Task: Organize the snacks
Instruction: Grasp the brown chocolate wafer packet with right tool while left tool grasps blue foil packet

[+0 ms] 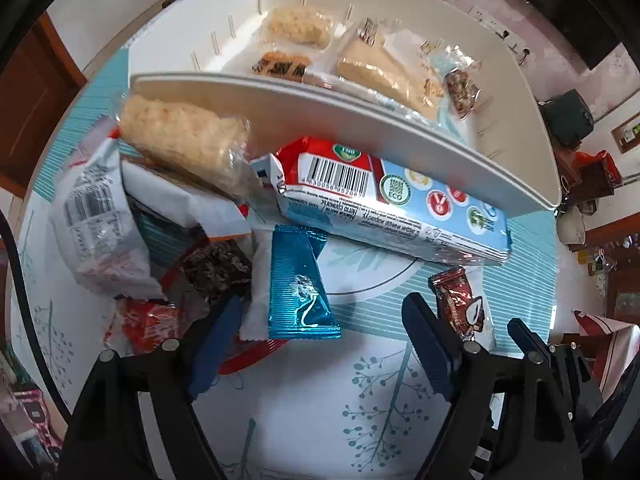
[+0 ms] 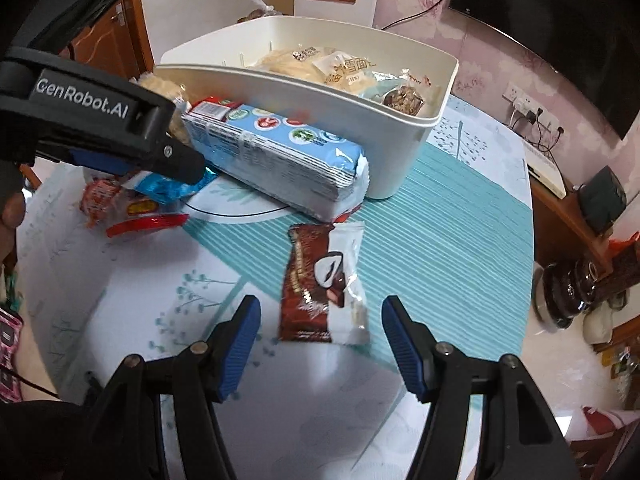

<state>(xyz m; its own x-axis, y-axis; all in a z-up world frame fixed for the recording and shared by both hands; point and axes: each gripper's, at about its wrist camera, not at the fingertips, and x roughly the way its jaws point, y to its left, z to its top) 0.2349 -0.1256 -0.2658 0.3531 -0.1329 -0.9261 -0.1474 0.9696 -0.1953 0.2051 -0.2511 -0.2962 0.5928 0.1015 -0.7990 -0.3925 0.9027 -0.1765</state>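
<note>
A white bin (image 1: 320, 92) (image 2: 280, 76) holds several wrapped snacks. A long blue-and-white biscuit pack (image 1: 392, 208) (image 2: 280, 152) leans against its front wall. My left gripper (image 1: 320, 320) (image 2: 188, 172) points steeply down, open, astride a teal foil packet (image 1: 298, 280) (image 2: 172, 188); neither pad touches it. A brown chocolate bar wrapper (image 2: 316, 280) (image 1: 458, 304) lies flat on the tablecloth. It sits between the fingers of my open right gripper (image 2: 322, 308), with a gap on each side.
Loose snacks are piled at the left: a puffed rice bar (image 1: 180, 140), a white barcode packet (image 1: 96, 220), a dark brownie (image 1: 216, 268) and red wrappers (image 1: 148, 320) (image 2: 148, 222). The round table's edge (image 2: 528, 240) runs close on the right, with furniture and wall sockets beyond.
</note>
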